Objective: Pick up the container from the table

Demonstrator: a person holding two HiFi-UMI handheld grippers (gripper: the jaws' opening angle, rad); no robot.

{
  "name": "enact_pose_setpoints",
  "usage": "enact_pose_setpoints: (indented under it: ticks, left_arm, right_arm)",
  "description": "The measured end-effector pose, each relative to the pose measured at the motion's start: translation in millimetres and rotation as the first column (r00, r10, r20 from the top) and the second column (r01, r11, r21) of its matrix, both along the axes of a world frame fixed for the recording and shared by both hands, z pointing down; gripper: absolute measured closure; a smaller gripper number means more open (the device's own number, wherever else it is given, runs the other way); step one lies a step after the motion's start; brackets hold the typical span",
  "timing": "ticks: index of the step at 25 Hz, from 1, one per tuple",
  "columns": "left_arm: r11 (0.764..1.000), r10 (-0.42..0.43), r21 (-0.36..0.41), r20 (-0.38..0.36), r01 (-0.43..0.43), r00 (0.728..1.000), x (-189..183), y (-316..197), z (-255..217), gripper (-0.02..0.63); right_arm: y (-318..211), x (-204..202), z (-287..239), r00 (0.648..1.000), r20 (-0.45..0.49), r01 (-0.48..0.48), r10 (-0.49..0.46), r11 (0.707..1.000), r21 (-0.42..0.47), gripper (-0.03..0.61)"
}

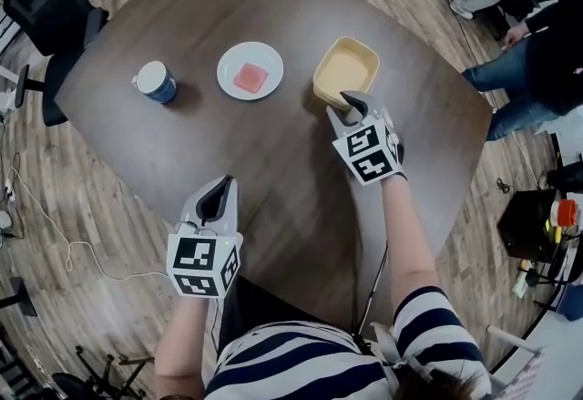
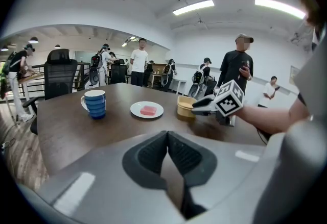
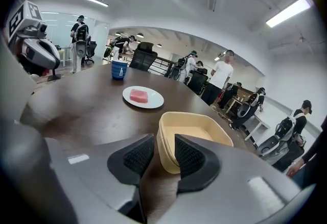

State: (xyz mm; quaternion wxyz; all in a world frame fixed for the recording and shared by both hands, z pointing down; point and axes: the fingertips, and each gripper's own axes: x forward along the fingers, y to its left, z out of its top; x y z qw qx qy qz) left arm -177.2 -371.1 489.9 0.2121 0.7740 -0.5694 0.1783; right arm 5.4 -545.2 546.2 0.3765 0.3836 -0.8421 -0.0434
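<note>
Covering the near rim of the container (image 1: 346,68) in the head view, the right tongs (image 1: 352,103) stand wide open. Their own view shows the beige container's near wall between the two pads, one pad outside and one over the inside. Whether either pad touches the wall is hard to tell, and the lower part of that wall is hidden behind the jaws. The left tongs (image 1: 219,193) are closed tip to tip with nothing in them, low over the near edge of the bench (image 1: 273,161). The container sits toward the bench's far right edge, just beside a white plate (image 1: 228,70) with a pink block (image 1: 250,77). A blue mug (image 1: 155,81) stands farther left. Bare bench lies between the two tongs.
</note>
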Motion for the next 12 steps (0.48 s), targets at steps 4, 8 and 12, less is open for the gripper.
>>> enact_pose_setpoints:
  ticks: [4, 8, 12]
  left_arm:
    - [1.000, 0.001, -0.004, -0.005, -0.001, 1.000, 2.2, -3.3, 4.6, 0.614]
    - [1.000, 0.003, -0.005, -0.004, -0.003, 1.000, 1.4, -7.0, 9.0, 0.614]
    - [1.000, -0.007, -0.006, -0.002, 0.007, 1.000, -4.8, -7.9, 11.4, 0.614]
  right_arm:
    - [-3.4, -1.7, 8.4, 0.995, -0.090, 0.039, -0.035, 0.999, 0.037, 0.466]
    - [-8.4, -2.3, 11.5, 0.989, -0.139, 0.056, -0.047, 0.997, 0.062, 0.487]
    - [-9.3, -3.3, 13.8, 0.984, -0.169, 0.076, -0.064, 0.995, 0.063, 0.526]
